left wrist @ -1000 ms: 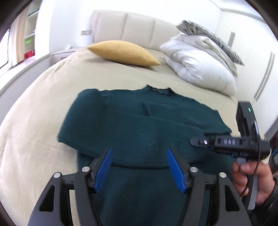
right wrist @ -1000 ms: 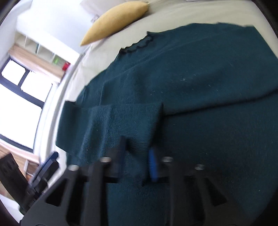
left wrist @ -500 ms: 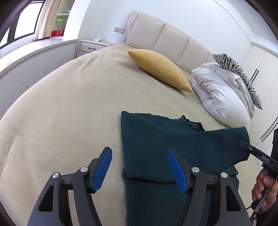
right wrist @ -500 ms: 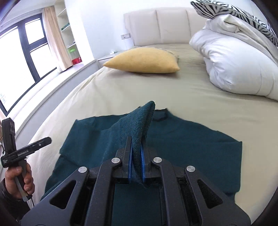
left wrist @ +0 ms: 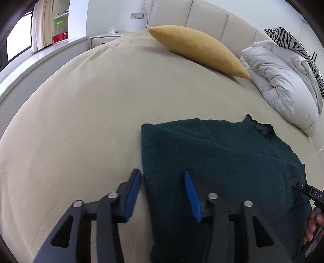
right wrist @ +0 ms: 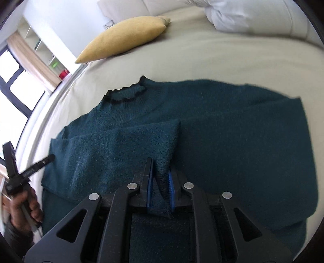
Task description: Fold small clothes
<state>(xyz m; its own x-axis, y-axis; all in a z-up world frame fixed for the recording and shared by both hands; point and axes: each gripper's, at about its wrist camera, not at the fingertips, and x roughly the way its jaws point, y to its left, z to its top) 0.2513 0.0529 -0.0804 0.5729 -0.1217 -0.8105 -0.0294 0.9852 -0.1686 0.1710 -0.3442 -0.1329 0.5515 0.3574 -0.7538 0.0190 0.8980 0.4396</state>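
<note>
Dark teal knitted sweater [right wrist: 232, 125] with a ruffled dark collar lies spread on a beige-sheeted bed [left wrist: 85, 113], one sleeve folded across its chest. At its left edge, the left gripper [left wrist: 162, 194] hovers low with its blue-padded jaws straddling the sweater's side edge; the jaws are closing, the fabric edge lies between them, and the pads do not yet press on it. The right gripper [right wrist: 160, 188] has the cuff end of the folded sleeve [right wrist: 125, 149] between its blue pads; its jaws are opening slightly, yet the knit remains pinched against the right pad, bunched upward in the gap. In the right wrist view, the person's left hand [right wrist: 22, 210] grips the handle of the other tool at the sweater's far side; in the left wrist view, fingers of the right hand [left wrist: 313, 224] show at the frame's edge. Behind the sweater, a mustard-yellow oblong pillow [left wrist: 198, 50] rests near the cream padded headboard [left wrist: 204, 18], beside a heaped white duvet [left wrist: 283, 81] topped by a zebra-striped cushion [left wrist: 293, 42].
</note>
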